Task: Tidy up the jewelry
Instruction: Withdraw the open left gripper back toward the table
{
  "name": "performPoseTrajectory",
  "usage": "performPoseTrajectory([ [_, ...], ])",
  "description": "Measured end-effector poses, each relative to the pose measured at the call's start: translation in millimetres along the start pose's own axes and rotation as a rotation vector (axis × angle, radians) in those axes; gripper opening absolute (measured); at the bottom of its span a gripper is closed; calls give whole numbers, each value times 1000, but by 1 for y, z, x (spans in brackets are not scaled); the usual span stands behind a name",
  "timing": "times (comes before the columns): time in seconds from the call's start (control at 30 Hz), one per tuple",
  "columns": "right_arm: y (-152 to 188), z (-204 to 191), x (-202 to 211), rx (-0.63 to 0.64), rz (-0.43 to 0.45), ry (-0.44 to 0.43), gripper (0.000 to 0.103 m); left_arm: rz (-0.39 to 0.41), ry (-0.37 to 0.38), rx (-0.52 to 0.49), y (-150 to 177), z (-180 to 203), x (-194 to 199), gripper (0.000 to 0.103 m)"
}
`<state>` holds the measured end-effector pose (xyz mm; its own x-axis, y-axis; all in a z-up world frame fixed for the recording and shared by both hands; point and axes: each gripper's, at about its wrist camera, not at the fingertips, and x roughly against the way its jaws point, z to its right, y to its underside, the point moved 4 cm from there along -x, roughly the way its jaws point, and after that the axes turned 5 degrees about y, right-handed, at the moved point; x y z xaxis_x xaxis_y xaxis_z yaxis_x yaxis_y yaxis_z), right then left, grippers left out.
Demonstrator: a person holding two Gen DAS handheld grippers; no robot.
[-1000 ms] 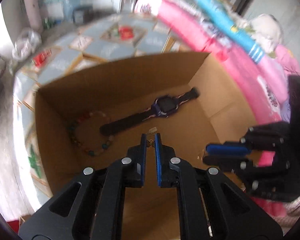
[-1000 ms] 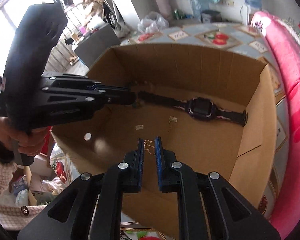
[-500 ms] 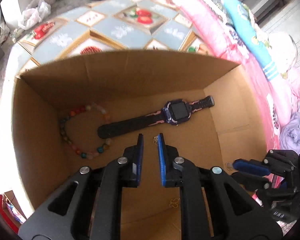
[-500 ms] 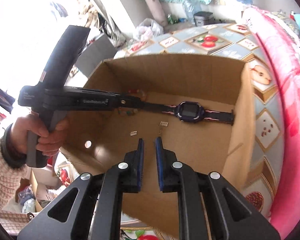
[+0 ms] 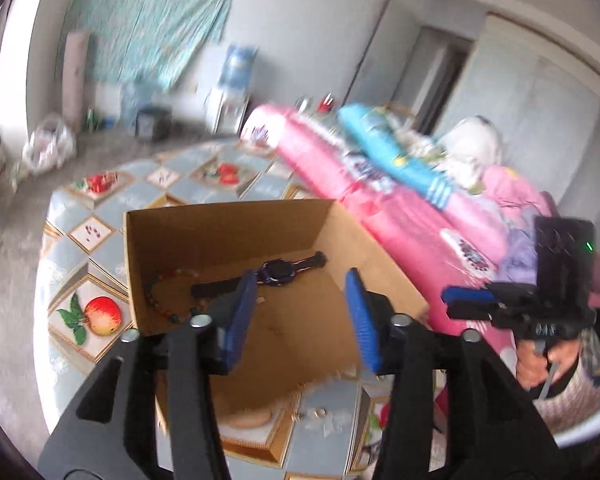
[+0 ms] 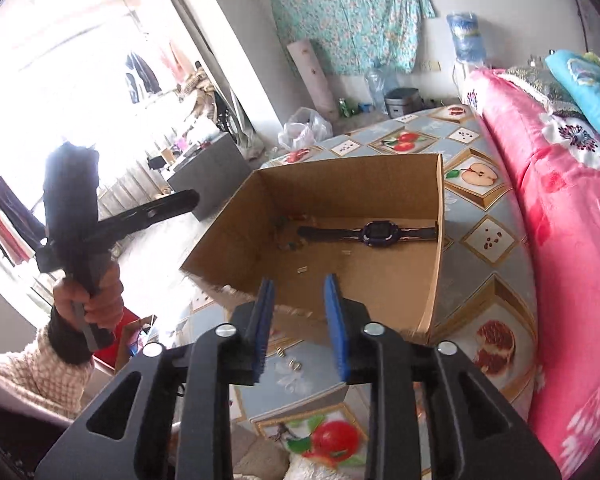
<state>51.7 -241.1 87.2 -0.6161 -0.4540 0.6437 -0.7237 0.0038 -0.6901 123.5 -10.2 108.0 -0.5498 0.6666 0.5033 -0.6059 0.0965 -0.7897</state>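
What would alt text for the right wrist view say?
An open right gripper with blue pads, holding nothing, hovers short of a cardboard box that holds a dark watch and beads. At left, a hand holds the left gripper raised beside the box.

Your box [image 6: 380, 176] sits on the table [image 6: 488, 236], its right wall near the table's right edge. Inside: watch [image 6: 376, 234] along the back wall, bracelet [image 5: 168, 300] in the back-left corner. Small pieces [image 6: 294, 364] lie on the table before the box's front edge.
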Motion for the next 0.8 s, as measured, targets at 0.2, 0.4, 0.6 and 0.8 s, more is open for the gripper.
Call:
performPoseTrajectory([
  [0.2,49,-20,-5,25,-65,11,35,30,37,-53,73,26,38,68],
  [0.4,83,-19,-50,33,-189,139,35,-110,-84,-13,129,23,-1,69],
  [0.6,92,-18,-76,22,-250,189,35,-230,-232,41,157,-1,-47,69],
  [0.8,97,-20,-93,14,-288,208,42,-285,-277,31,162,-6,-62,69],
])
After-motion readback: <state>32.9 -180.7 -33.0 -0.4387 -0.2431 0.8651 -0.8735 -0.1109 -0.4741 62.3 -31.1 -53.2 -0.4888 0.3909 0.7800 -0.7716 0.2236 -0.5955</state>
